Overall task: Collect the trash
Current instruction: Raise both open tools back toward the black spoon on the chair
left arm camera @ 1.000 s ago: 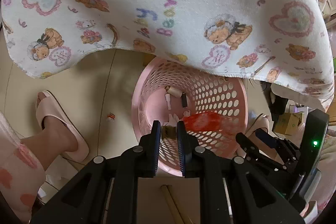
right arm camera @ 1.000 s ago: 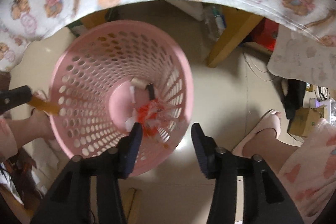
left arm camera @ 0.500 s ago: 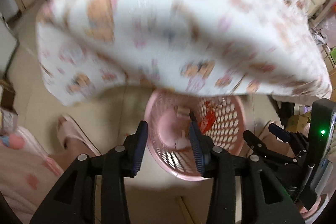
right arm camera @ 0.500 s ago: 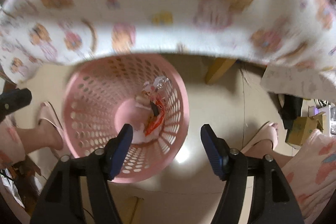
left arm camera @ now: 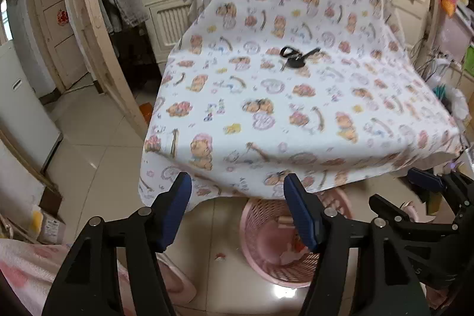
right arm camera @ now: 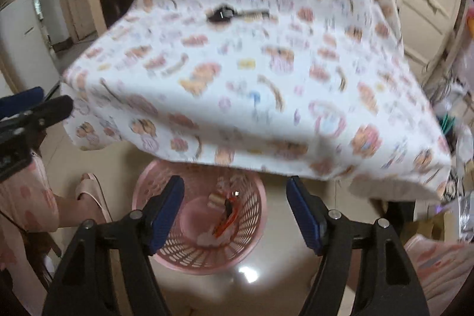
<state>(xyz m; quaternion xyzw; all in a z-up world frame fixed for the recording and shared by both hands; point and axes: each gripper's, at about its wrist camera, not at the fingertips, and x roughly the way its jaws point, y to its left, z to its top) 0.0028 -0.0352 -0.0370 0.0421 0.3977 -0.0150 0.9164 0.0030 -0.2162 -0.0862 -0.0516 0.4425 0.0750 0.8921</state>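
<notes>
The left gripper is released, its jaws having just been opening, with nothing between the blue pads. The right gripper is likewise released and empty, its jaws also just widened a little. Below both stands the pink perforated basket, on the tiled floor partly under the front edge of the surface. In the basket lies the trash: a crumpled red-orange wrapper, a small dark piece, a tan roll and white scraps on the bottom. A small red-and-white scrap lies on the floor just beside the basket. A second ago both grippers looked steeply down into the basket; now they sit higher and tilt forward, so the top of the bear-print cloth shows, with a bunch of keys on it. A foot in a pink slipper stands beside the basket.
</notes>
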